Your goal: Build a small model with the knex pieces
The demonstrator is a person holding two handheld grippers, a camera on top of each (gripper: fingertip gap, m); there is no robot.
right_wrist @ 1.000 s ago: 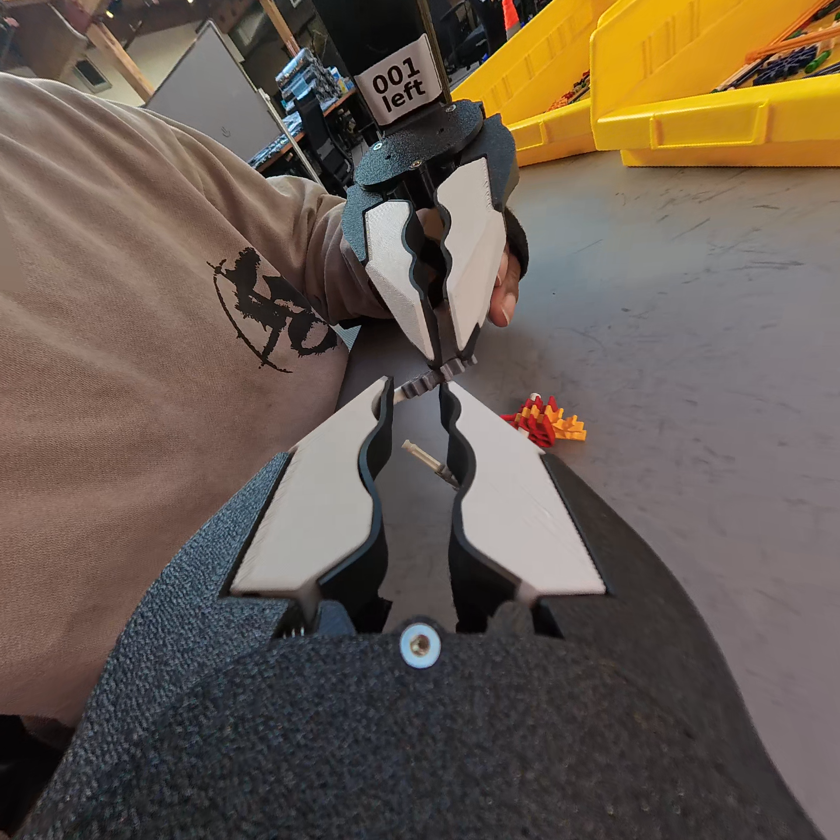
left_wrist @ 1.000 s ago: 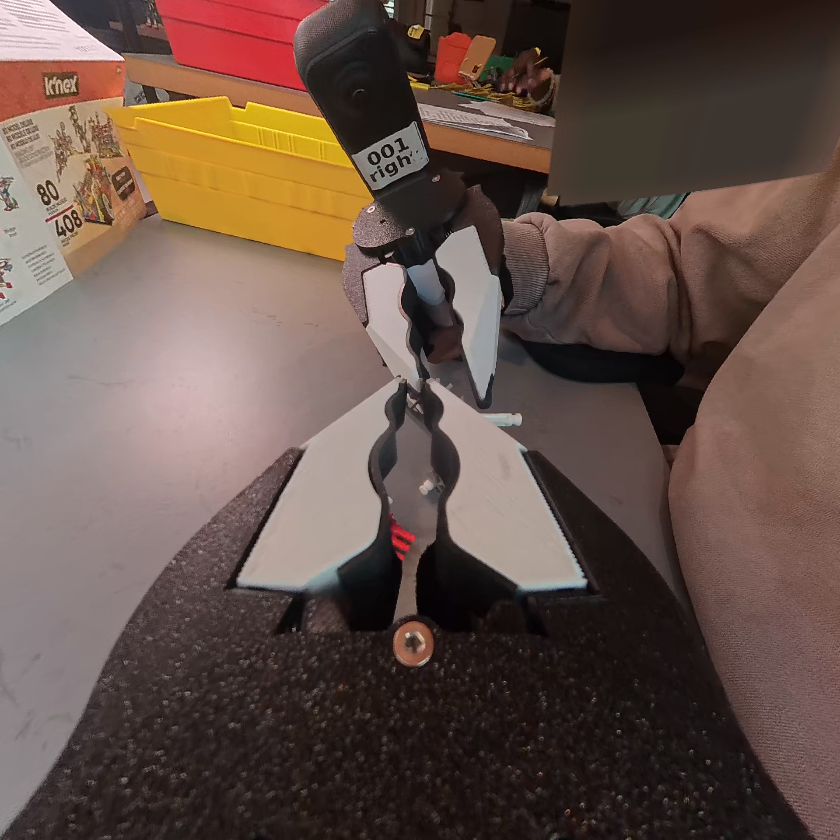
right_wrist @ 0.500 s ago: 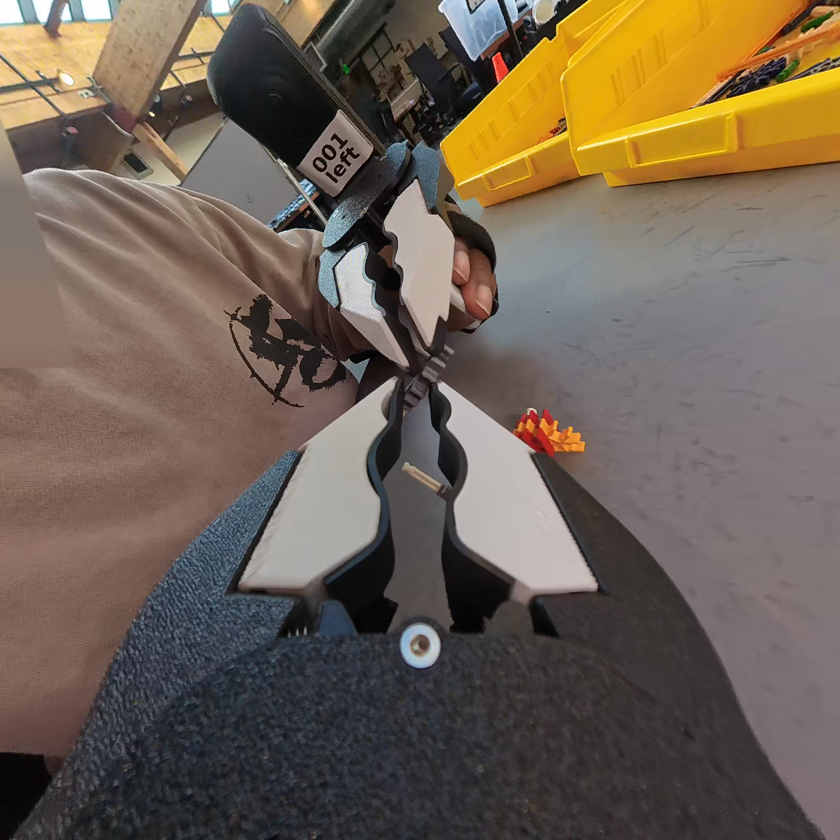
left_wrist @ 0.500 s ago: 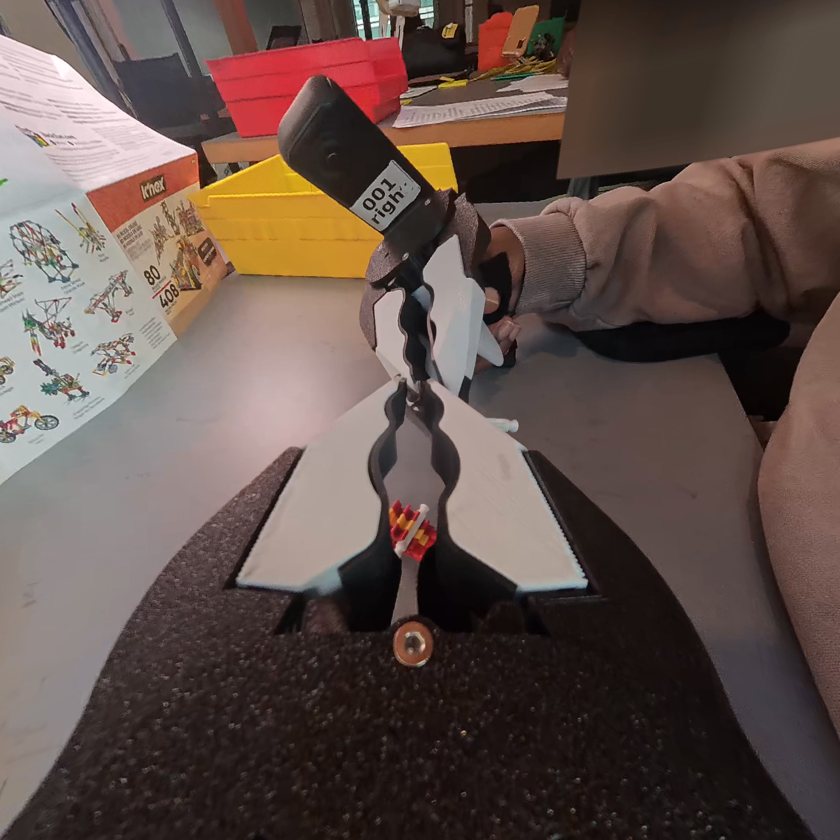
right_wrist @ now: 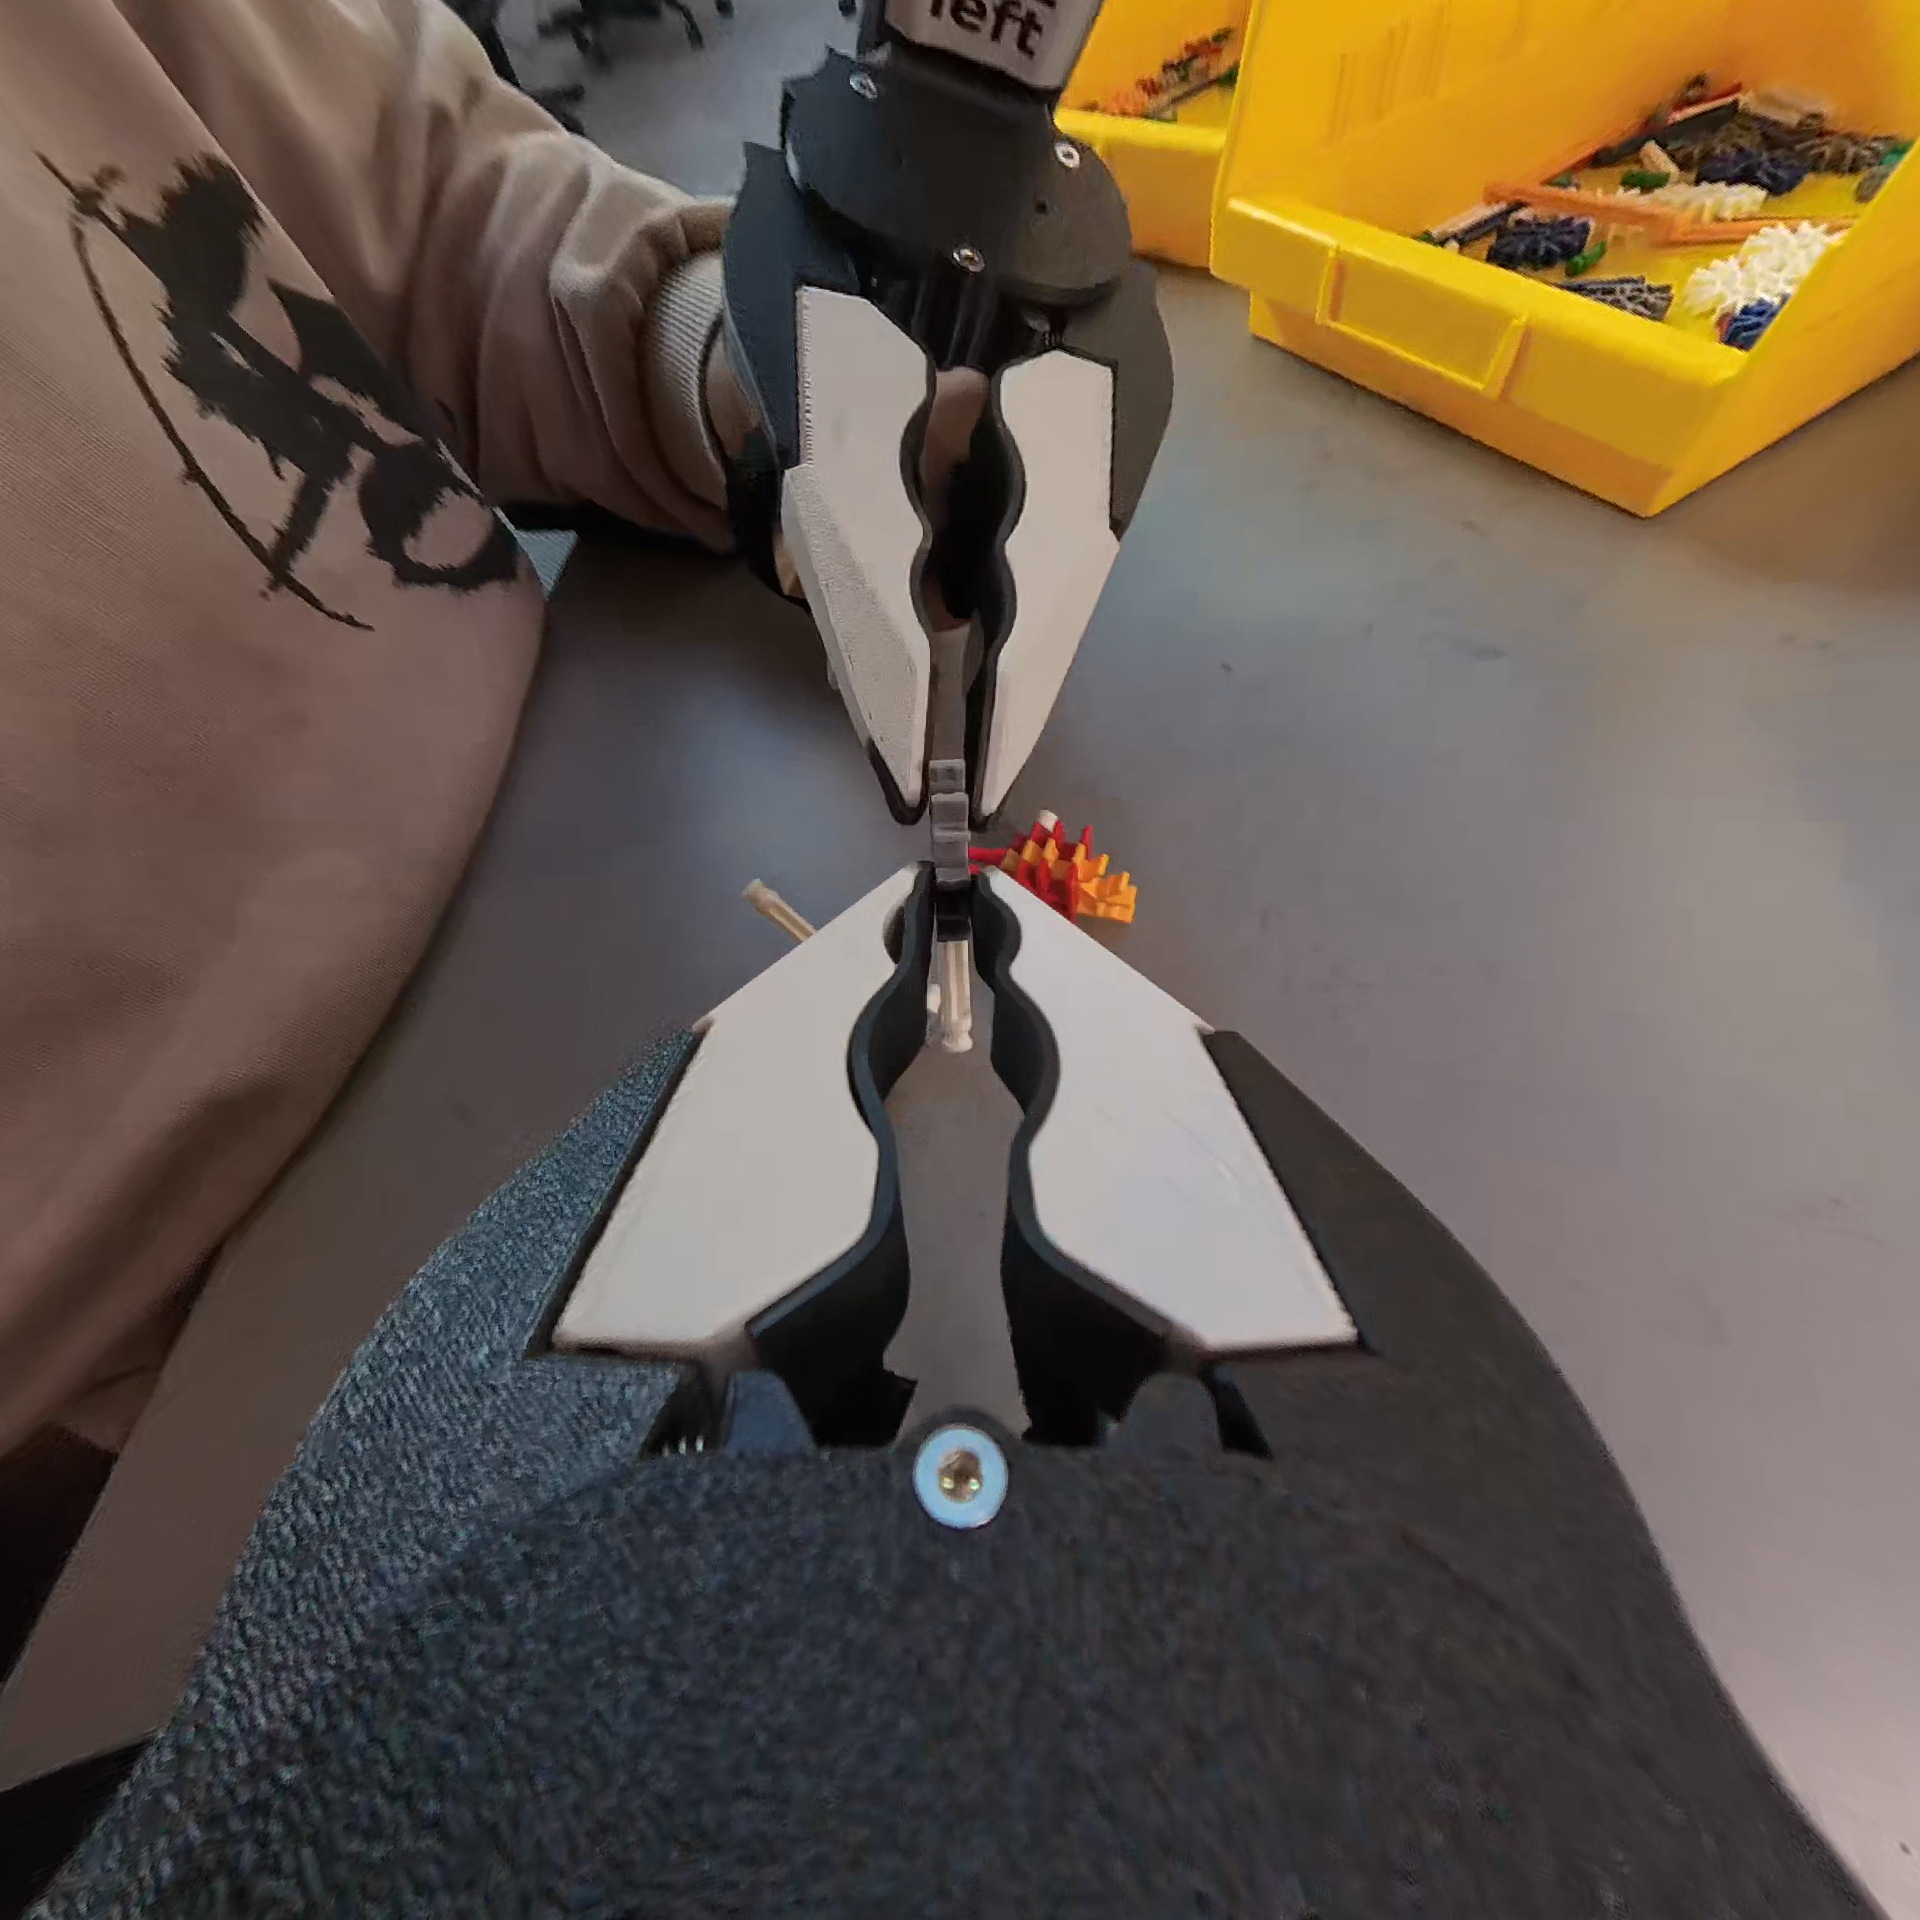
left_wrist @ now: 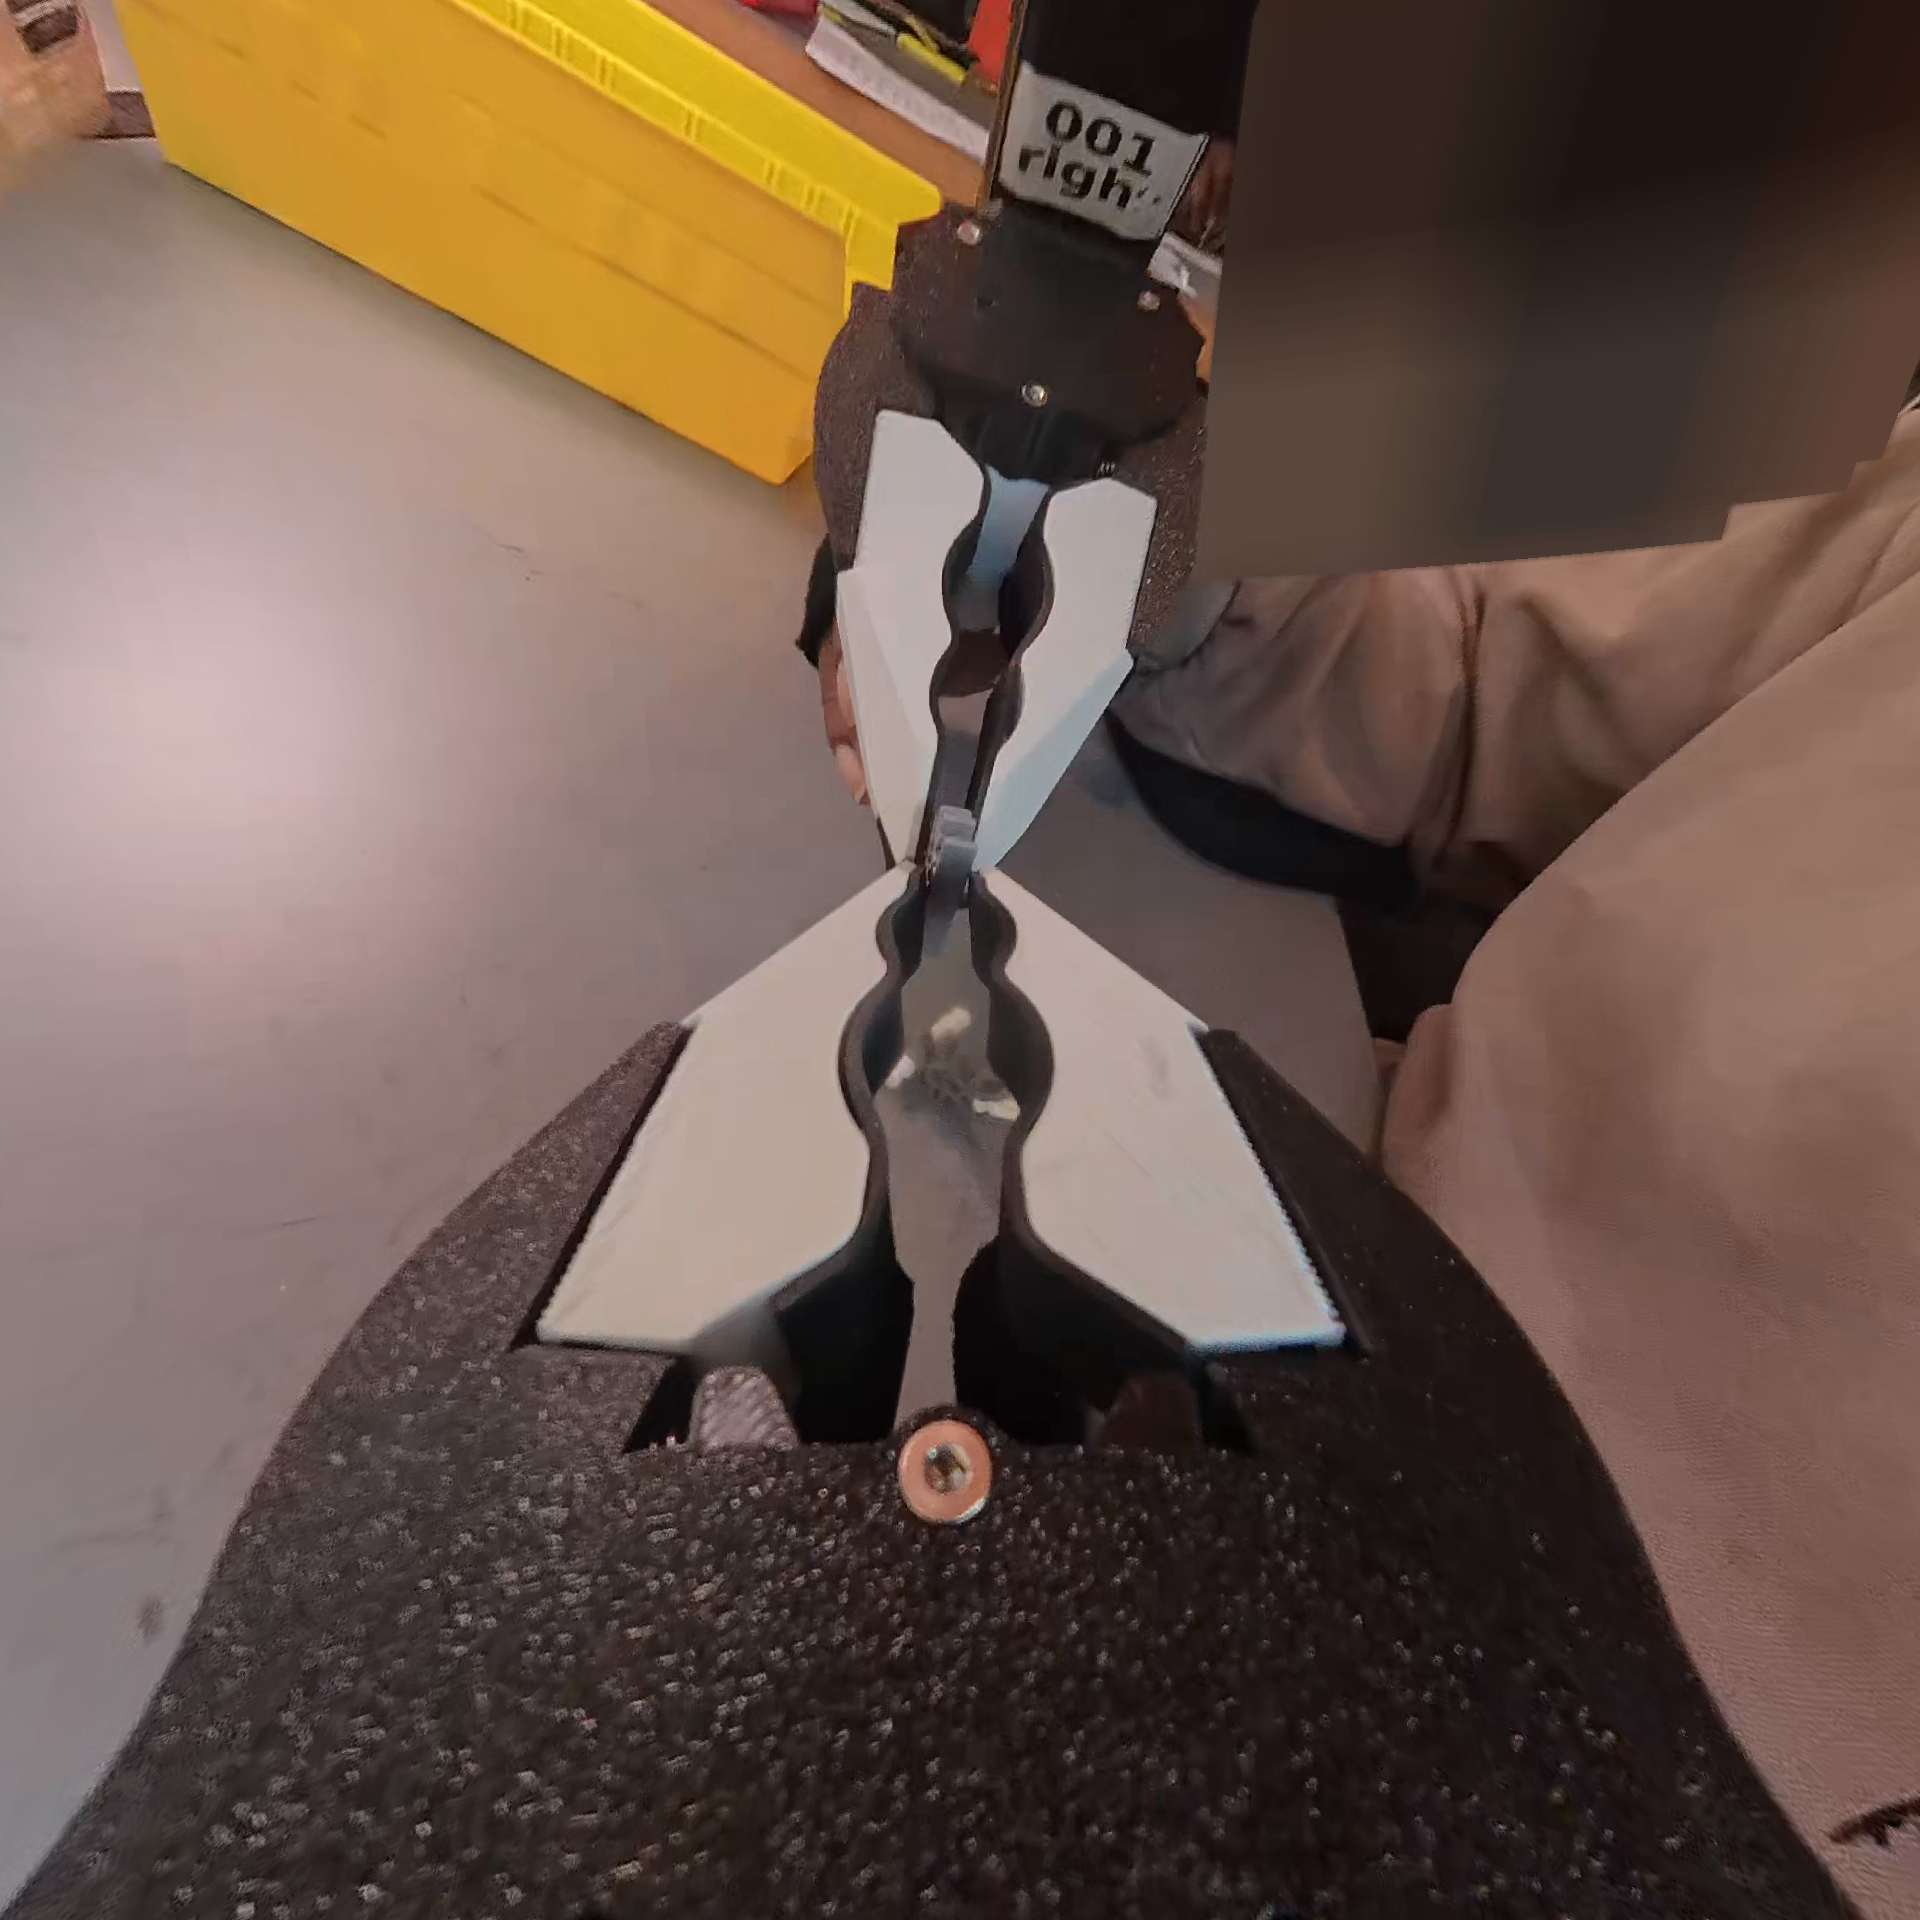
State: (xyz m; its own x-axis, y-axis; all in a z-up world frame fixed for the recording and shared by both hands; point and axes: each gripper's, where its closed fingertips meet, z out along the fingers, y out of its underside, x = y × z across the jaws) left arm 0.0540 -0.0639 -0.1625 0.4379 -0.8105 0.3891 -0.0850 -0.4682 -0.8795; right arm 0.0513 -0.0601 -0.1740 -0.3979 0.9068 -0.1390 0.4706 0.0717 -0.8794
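White printed labels sit on the right claw's [left_wrist: 951,831] and left claw's [right_wrist: 948,805] bodies; wording withheld.

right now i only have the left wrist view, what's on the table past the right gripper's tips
Observer: A red, orange and yellow cluster of pieces lies on the table, just right of the grey connector that the left gripper pinches.
Operator: any loose rods near it
Observer: One pale rod lies on the table, poking out from behind the right gripper.
Operator: are the yellow bins empty
Observer: No, the near yellow bin holds mixed rods and connectors.
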